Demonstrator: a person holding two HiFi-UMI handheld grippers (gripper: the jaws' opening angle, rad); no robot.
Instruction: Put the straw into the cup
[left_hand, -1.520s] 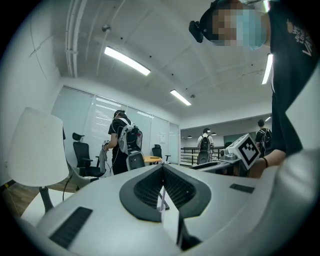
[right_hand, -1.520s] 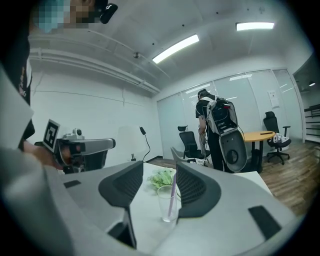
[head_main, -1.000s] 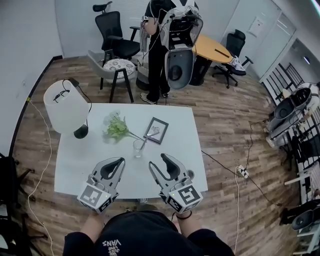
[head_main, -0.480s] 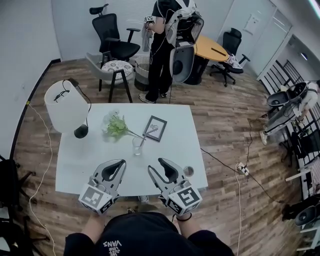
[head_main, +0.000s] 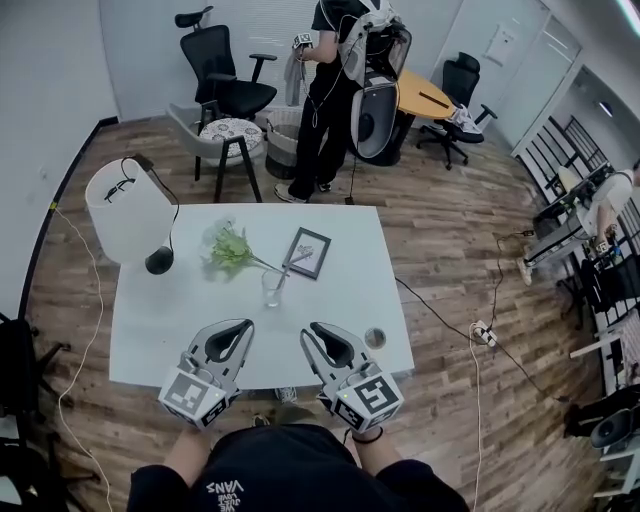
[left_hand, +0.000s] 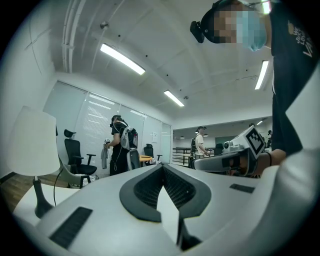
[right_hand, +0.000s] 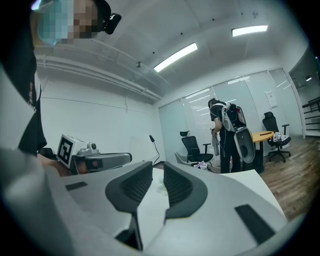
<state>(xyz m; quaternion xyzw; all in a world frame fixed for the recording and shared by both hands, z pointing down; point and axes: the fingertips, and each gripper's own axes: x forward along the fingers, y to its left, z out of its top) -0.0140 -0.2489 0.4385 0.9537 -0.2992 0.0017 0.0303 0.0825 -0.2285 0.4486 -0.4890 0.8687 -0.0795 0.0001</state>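
The cup (head_main: 272, 288) is a clear glass standing upright near the middle of the white table (head_main: 160, 330). A thin pale stick, the straw (head_main: 285, 273) as far as can be made out, leans in it with its top tipped toward the far right; it is too small to be sure of more. Just beyond the cup to the right lies a picture frame (head_main: 308, 252), and just beyond it to the left a bunch of green flowers (head_main: 228, 250), whose stem runs toward the cup. Well left of the cup stands a lamp (head_main: 128, 210) with a white shade. A small round thing (head_main: 374, 338) sits right of the cup, toward the near edge.

Nearer than the cup, over that near edge, both grippers point toward it. The left gripper (head_main: 236, 326) has its jaws together with nothing in them. The right gripper (head_main: 318, 330) shows a narrow gap between its jaws, and nothing stands in it.

Against a second ago, the right gripper's jaws stood much wider and have just been closing. The cup, frame, flowers and lamp lie as they did.
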